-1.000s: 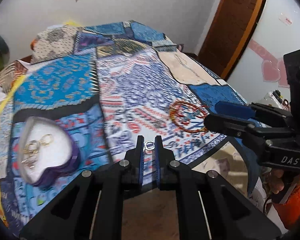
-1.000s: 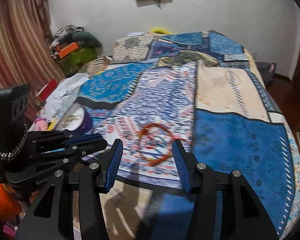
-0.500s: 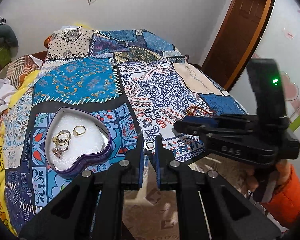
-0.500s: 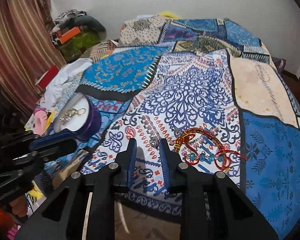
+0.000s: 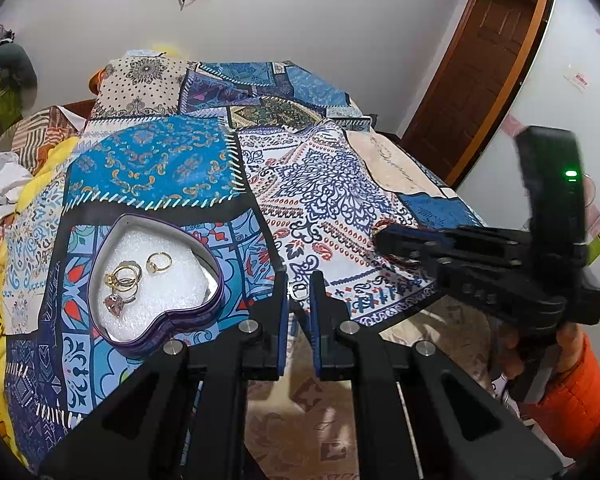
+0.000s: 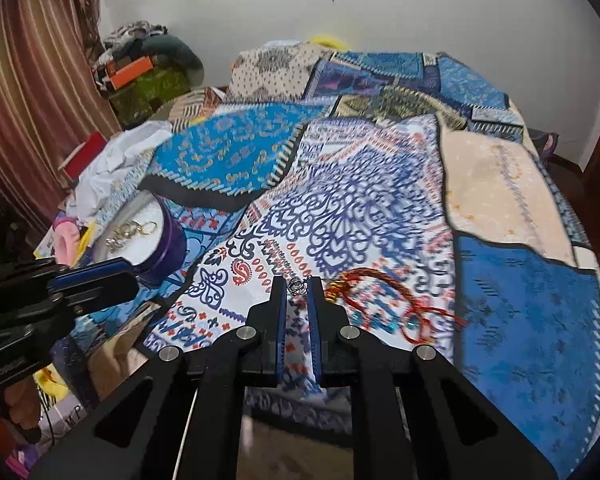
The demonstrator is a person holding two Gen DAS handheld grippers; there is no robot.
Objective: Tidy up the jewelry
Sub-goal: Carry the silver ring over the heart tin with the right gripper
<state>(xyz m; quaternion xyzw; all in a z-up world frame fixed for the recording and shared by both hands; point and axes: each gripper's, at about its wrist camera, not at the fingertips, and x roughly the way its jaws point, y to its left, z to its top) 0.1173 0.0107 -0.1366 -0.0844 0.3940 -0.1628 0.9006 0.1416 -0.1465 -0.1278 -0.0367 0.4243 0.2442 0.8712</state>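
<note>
Both claws are clamped on rings: left gripper (image 5: 299,292) on a silver ring (image 5: 299,291) just right of the tin (image 5: 156,336), right gripper (image 6: 298,288) on a filigree ring (image 6: 297,286), we think. We'd lift slowly toward the tin.

Left tongs (image 5: 299,285) pinch silver ring (image 5: 299,291) beside heart box (image 5: 216,300).

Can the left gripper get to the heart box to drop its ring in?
Probably yes. The left gripper, shut on a small silver ring, sits just right of the open heart box. Nothing stands between them, and the right gripper is off to the other side.
</note>
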